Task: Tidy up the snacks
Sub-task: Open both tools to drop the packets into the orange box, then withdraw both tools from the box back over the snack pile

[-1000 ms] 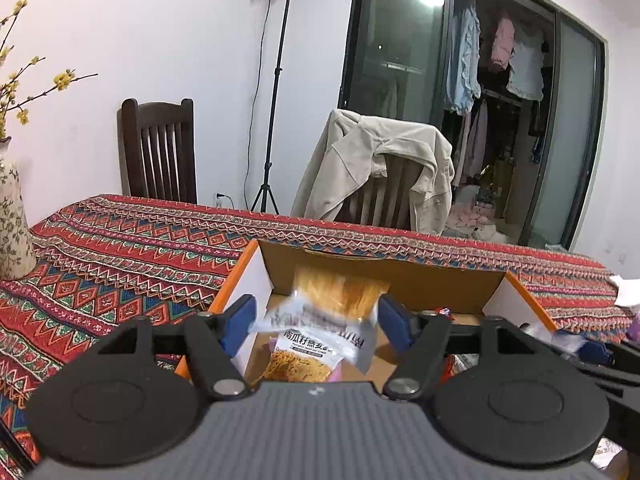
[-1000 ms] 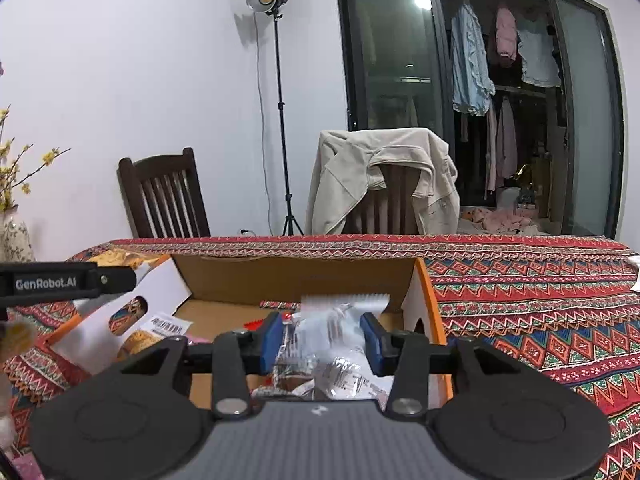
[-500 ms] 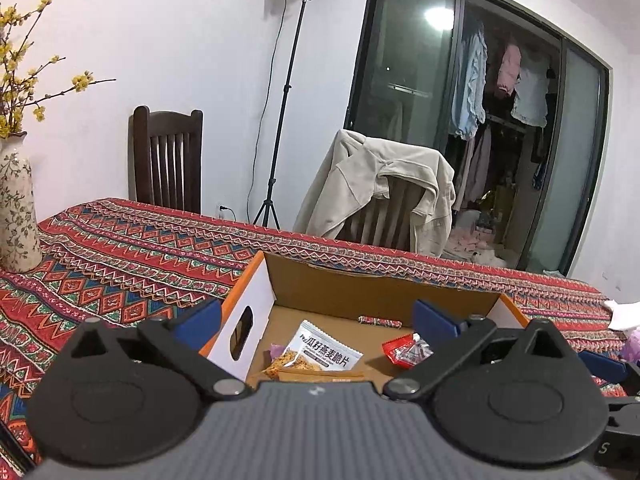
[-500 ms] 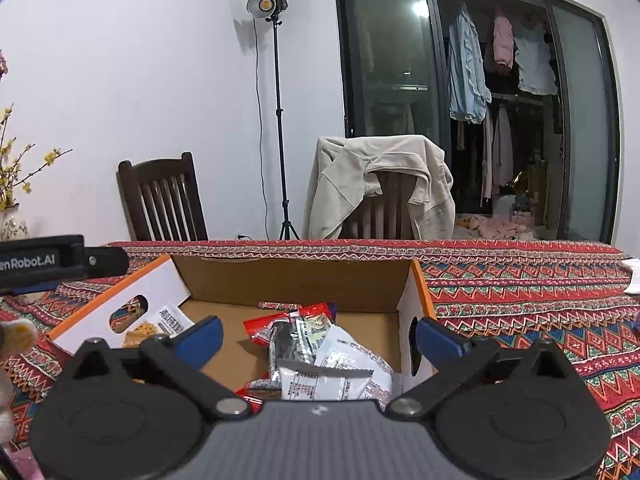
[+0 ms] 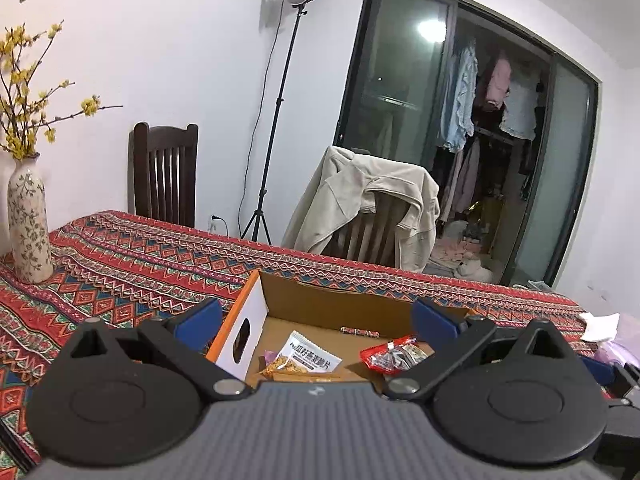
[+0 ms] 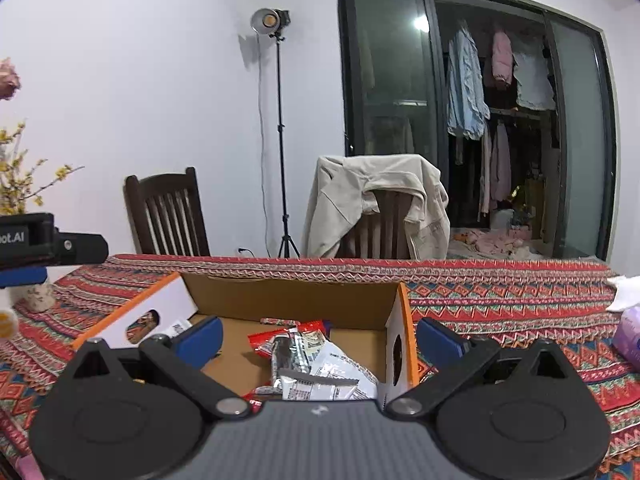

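An open cardboard box with orange-edged white end flaps sits on the patterned tablecloth. On its floor lie a white-and-yellow oat snack packet, a red packet and a thin red bar. The right wrist view shows silver and white packets piled over a red packet. My left gripper hangs open above the box, nothing between its blue pads. My right gripper is open too, empty, over the pile.
A flowered vase with yellow blossoms stands at the table's left. Two chairs stand behind the table, one draped with a beige jacket. A light stand is by the wall. White tissue and a purple pack lie at right.
Both grippers let go of their packets, which dropped into the box, and their jaws spread wide. Both have since lifted and drawn back from the box.
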Available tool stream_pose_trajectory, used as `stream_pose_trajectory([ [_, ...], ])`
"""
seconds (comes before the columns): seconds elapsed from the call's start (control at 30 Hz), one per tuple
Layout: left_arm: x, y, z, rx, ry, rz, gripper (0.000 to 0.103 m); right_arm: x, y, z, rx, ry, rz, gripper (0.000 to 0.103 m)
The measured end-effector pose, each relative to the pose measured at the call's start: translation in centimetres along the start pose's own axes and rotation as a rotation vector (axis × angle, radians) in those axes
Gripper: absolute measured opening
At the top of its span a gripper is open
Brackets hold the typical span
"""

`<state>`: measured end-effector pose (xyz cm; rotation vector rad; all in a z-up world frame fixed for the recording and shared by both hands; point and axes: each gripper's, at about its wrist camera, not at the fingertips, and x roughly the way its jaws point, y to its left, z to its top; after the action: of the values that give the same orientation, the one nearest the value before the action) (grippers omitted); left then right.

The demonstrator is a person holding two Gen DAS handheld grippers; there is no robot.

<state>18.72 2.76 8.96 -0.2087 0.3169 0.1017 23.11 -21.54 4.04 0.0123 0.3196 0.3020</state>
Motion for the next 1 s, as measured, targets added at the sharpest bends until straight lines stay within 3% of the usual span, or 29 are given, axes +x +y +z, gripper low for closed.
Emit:
stream_pose_trajectory([
  [0.3, -2.5, 0.6, -1.4, 0.037, 0.025, -0.013, 0.103, -3.0, -0.4, -1.7, -0.018, 0.034, -0.002, 0.103],
  [0.6, -4.1, 2.4, -5.3, 0.041, 0.094, -0.001, 0.103, -5.9, -1.2, -5.2, -0.027, 0.095, -0.025, 0.103],
  [1.0, -6.5, 4.7, -8.8, 0.063, 0.128, 0.034, 0.103, -9.2, -3.0, -9.0, -0.010, 0.146, -0.063, 0.103],
])
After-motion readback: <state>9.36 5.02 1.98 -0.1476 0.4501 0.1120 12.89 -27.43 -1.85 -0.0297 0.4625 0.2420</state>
